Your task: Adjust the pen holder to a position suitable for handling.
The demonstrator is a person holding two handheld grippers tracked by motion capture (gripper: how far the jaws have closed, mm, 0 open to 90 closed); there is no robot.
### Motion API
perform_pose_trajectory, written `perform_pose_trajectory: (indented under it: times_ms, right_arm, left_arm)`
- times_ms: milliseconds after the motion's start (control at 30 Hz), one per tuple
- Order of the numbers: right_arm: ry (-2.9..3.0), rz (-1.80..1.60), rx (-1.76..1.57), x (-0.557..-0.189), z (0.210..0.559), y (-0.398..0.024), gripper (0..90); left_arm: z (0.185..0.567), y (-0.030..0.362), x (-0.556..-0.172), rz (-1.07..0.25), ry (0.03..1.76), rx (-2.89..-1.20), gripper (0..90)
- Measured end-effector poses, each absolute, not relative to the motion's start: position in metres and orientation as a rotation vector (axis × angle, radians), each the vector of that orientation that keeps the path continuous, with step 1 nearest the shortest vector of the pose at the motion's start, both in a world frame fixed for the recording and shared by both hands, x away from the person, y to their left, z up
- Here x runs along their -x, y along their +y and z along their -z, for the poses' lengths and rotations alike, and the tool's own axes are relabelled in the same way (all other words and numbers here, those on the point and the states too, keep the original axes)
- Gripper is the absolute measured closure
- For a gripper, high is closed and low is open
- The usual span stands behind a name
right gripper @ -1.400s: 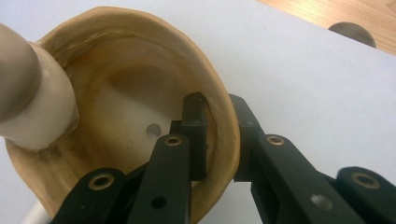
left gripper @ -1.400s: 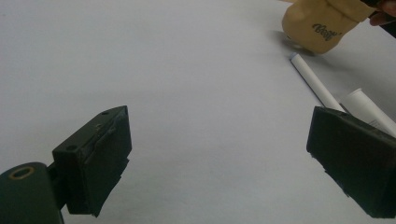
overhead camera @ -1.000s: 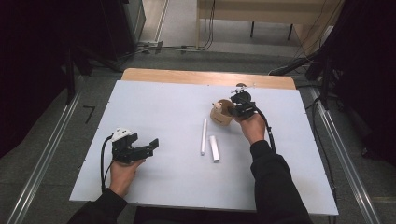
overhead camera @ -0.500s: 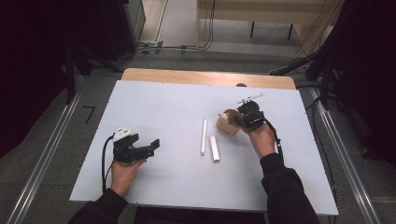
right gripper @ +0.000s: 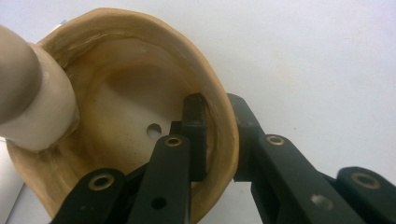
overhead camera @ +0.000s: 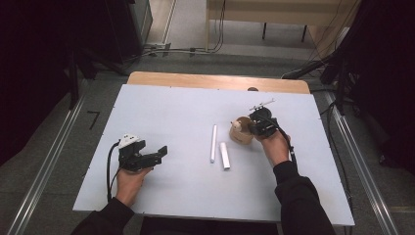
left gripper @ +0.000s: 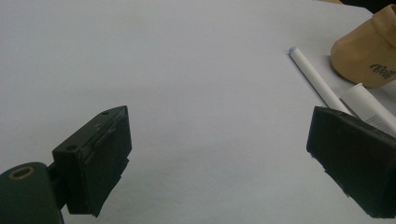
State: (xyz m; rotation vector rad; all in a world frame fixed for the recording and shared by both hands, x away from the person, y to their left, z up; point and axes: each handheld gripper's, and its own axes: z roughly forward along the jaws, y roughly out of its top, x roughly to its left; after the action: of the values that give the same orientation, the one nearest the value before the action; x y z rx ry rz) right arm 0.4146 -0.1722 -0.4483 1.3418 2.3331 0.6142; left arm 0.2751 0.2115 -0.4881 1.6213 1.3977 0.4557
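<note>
The tan pot (overhead camera: pixel 241 131) sits on the table (overhead camera: pixel 171 112) at about three o'clock from the board's middle, tipped so its open mouth faces the right gripper (overhead camera: pixel 258 125); its axis, from the holed bottom out through the mouth, runs roughly level from nine to three o'clock in the high view. In the right gripper view one jaw is inside the pot's wall and the other outside, pinched together on the rim (right gripper: pixel 223 126). A pale, thick stick (right gripper: pixel 28 93) leans against the rim at its ten o'clock side. The step in hand looks like moving the pot by its rim; the next move calls for keeping that pinch firm and either setting the pot upright or bringing it alongside the tubes. At nine o'clock from the pot lie a long white tube (overhead camera: pixel 213 142) and a shorter white tube (overhead camera: pixel 224 155), both with long axes near twelve to six. Far off at eight o'clock the left gripper (overhead camera: pixel 157 153) waits with its jaws wide apart, nothing between them
</note>
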Motion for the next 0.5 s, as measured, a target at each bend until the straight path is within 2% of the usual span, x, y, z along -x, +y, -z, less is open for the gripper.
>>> perform_pose_trajectory:
  times_ms: [100, 200, 333, 500]
  right_arm:
    - [2.346, -0.625, -1.352, -0.417, 0.448, -0.172, 76.3]
    - [2.354, -0.636, -1.365, -0.418, 0.448, -0.173, 68.8]
    - [2.346, -0.737, -1.392, -0.418, 0.449, -0.181, 65.3]
    - [2.352, -0.856, -1.446, -0.416, 0.447, -0.190, 55.7]
  left_arm:
    - [0.488, 0.211, -0.275, -0.455, 1.399, -1.622, 6.6]
    - [0.488, 0.211, -0.275, -0.454, 1.396, -1.620, 6.6]
    - [0.488, 0.212, -0.275, -0.453, 1.398, -1.622, 6.6]
    - [0.488, 0.212, -0.275, -0.454, 1.400, -1.623, 6.6]
